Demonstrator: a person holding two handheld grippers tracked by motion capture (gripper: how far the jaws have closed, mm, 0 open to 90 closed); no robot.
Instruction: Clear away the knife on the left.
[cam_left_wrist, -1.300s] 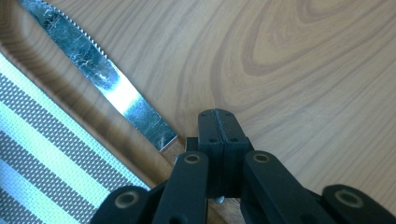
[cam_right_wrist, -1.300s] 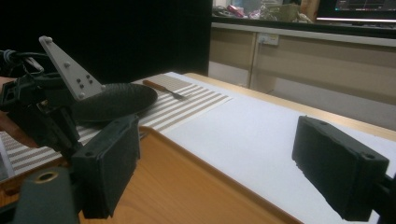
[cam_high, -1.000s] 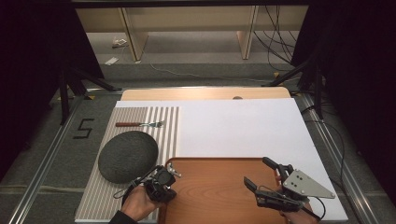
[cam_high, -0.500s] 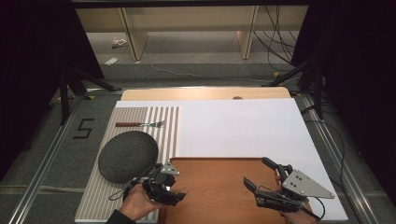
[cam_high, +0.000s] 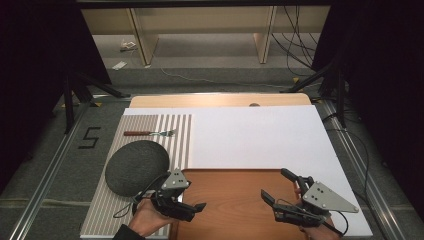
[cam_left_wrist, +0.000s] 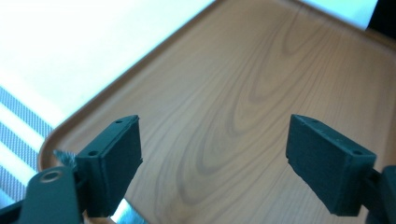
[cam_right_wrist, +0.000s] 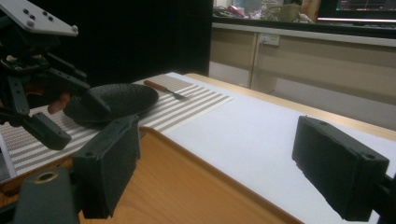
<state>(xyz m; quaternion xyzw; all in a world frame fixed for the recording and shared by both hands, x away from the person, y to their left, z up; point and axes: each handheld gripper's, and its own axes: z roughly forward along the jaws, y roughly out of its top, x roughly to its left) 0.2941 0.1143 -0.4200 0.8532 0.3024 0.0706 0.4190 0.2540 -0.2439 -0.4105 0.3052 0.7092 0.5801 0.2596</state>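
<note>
Lower left of high view: left gripper swung right, off dark round plate, onto brown wooden tray; jaws apart, empty. Right gripper unmoved, jaws apart. Likely staging, no grasp.

The high view looks forward and down from above the person's side of the table, taking in its whole top. The left gripper view sits close over the wooden tray, looking steeply down between its jaws. The right gripper view sits low near the tray, facing level across the table toward the dark plate; the high view shares that plate and the tray.
</note>
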